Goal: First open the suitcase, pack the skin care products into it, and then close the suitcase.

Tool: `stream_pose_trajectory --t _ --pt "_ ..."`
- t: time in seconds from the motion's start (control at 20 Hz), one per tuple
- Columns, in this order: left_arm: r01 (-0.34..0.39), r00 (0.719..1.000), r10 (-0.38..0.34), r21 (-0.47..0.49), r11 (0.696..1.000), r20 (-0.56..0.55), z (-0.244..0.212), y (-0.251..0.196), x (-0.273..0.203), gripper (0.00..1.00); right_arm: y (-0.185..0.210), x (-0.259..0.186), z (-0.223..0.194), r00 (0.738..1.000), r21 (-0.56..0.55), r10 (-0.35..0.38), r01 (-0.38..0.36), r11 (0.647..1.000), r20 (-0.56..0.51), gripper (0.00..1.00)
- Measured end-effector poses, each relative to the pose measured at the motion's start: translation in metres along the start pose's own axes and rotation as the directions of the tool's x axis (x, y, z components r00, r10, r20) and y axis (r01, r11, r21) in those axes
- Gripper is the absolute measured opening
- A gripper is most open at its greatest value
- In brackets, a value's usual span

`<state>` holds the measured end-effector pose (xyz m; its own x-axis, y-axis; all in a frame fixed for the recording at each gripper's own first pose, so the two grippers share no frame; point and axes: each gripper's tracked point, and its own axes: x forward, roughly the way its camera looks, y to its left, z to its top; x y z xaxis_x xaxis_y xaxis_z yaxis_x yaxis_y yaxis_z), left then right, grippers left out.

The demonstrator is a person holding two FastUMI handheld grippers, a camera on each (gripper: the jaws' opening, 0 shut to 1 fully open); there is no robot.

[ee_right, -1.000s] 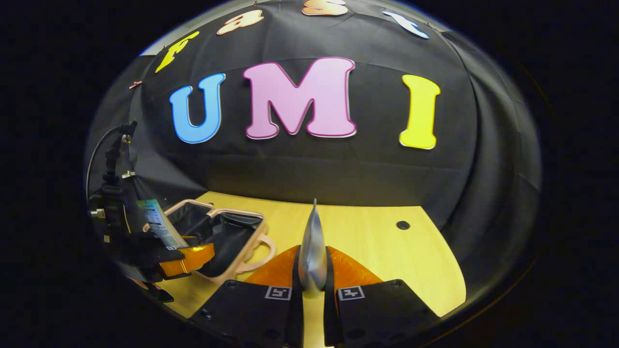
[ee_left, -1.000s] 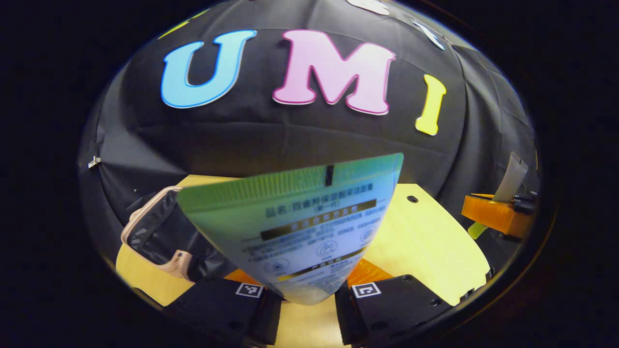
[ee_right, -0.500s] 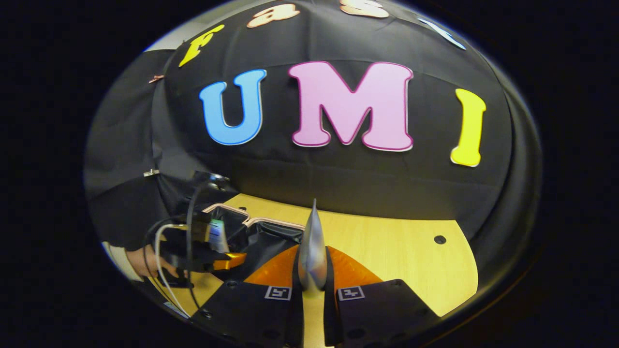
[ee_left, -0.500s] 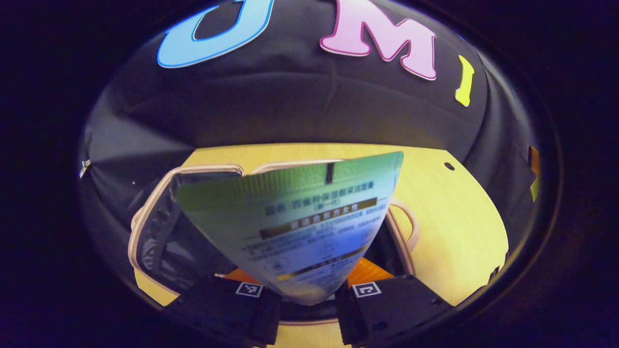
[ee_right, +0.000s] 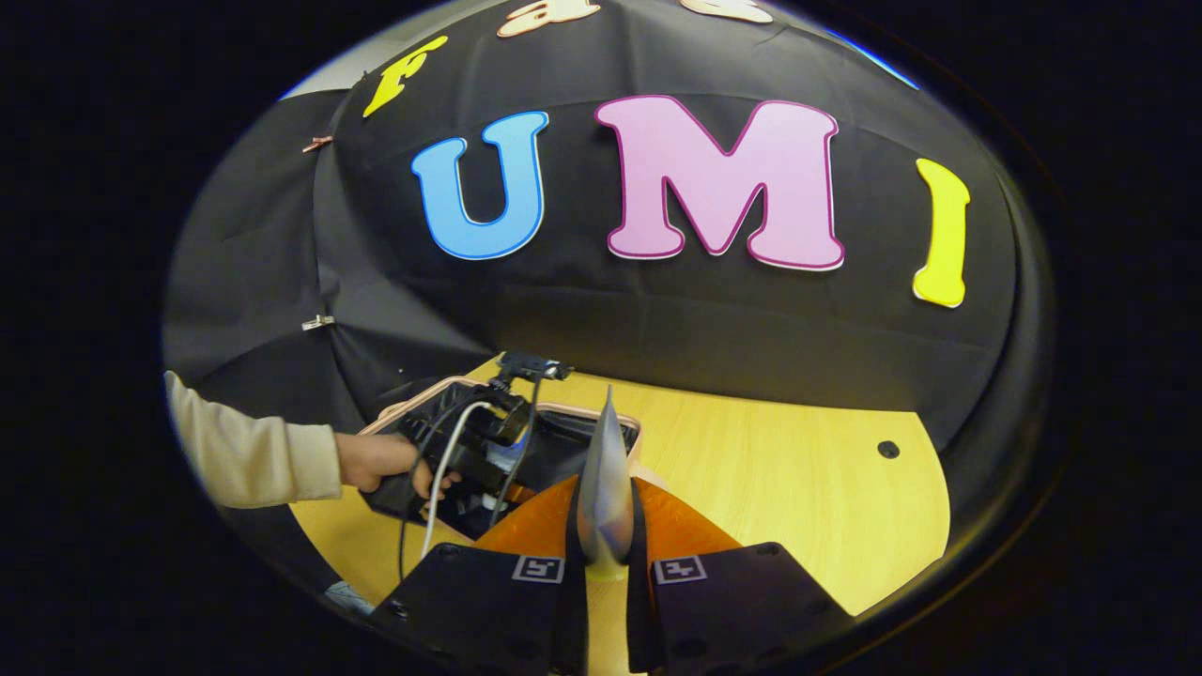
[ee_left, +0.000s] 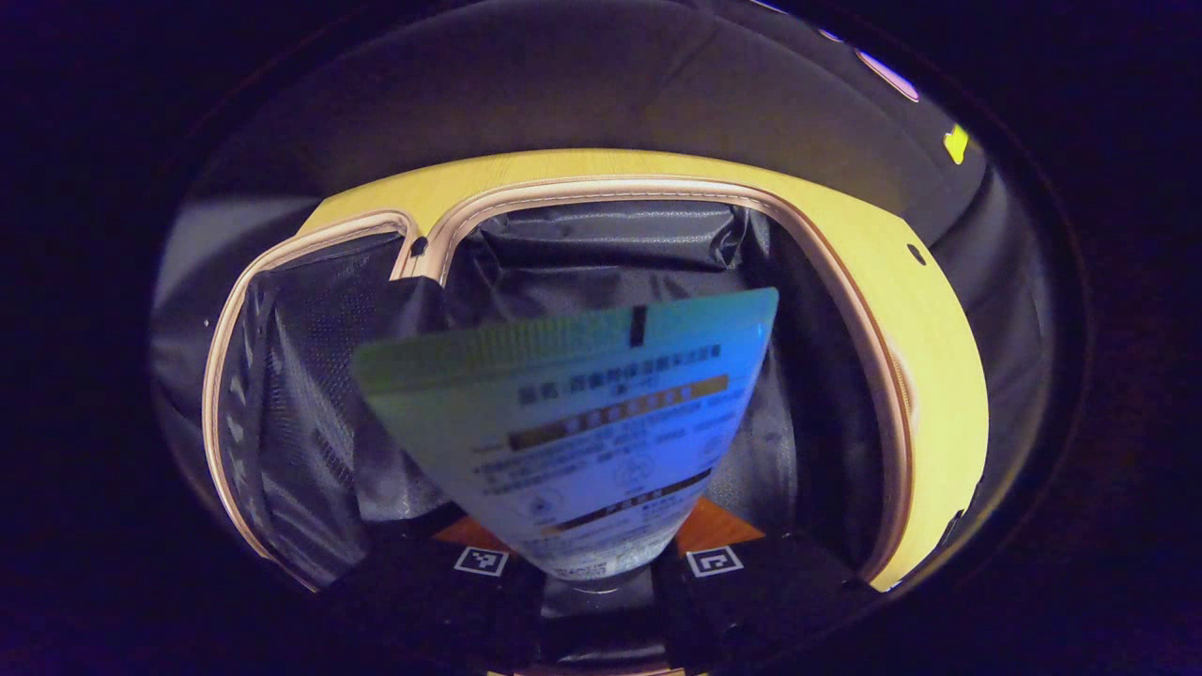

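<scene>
A green-to-blue skin care tube [ee_left: 573, 432] with printed text stands between my left gripper's [ee_left: 598, 563] fingers, which are shut on its lower end. Below it lies the open suitcase [ee_left: 610, 185], pale pink at the rim with dark lining; the tube hangs over its right-hand compartment. In the right gripper view, a silver tube [ee_right: 606, 479] seen edge-on is pinched in my right gripper [ee_right: 606, 563], which is shut on it above the wooden table [ee_right: 779, 488]. The left gripper [ee_right: 474, 465] points down into the suitcase [ee_right: 408, 396] at the left.
A hand [ee_right: 376, 460] in a cream sleeve [ee_right: 254, 460] holds the left gripper, with cables trailing from it. The table has a small round hole [ee_right: 887, 449] at the right. The booth's black cloth wall stands close behind the suitcase.
My left gripper has swung over the suitcase and tipped down, carrying the green-blue tube above its inside. My right gripper has come nearer the suitcase, still holding the silver tube.
</scene>
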<state>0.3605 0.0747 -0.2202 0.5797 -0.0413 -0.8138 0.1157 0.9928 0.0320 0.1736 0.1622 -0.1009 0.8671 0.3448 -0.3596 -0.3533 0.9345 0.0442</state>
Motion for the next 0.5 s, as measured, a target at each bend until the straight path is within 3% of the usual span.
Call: stream_pose_trajectory --t 0.1,0.25,0.3,0.5 --pt "-0.040 0.999 0.040 0.006 0.999 -0.008 0.004 -0.001 -0.004 0.57 0.000 -0.001 0.000 1.000 -0.007 0.003 -0.003 1.000 -0.004 0.19" --pt "-0.078 0.997 0.077 -0.061 0.995 -0.006 -0.003 0.003 -0.007 0.60 -0.005 0.001 0.000 1.000 0.009 -0.001 0.002 1.000 -0.021 0.19" --pt "-0.071 0.997 0.074 -0.095 0.993 0.033 0.001 0.002 -0.014 0.76 -0.007 0.001 0.001 1.000 0.009 -0.007 0.008 1.000 -0.023 0.19" --pt "0.045 0.961 0.004 -0.170 0.984 0.277 0.017 -0.019 -0.094 0.89 0.004 0.017 0.010 0.998 0.041 0.025 -0.022 0.999 -0.060 0.19"
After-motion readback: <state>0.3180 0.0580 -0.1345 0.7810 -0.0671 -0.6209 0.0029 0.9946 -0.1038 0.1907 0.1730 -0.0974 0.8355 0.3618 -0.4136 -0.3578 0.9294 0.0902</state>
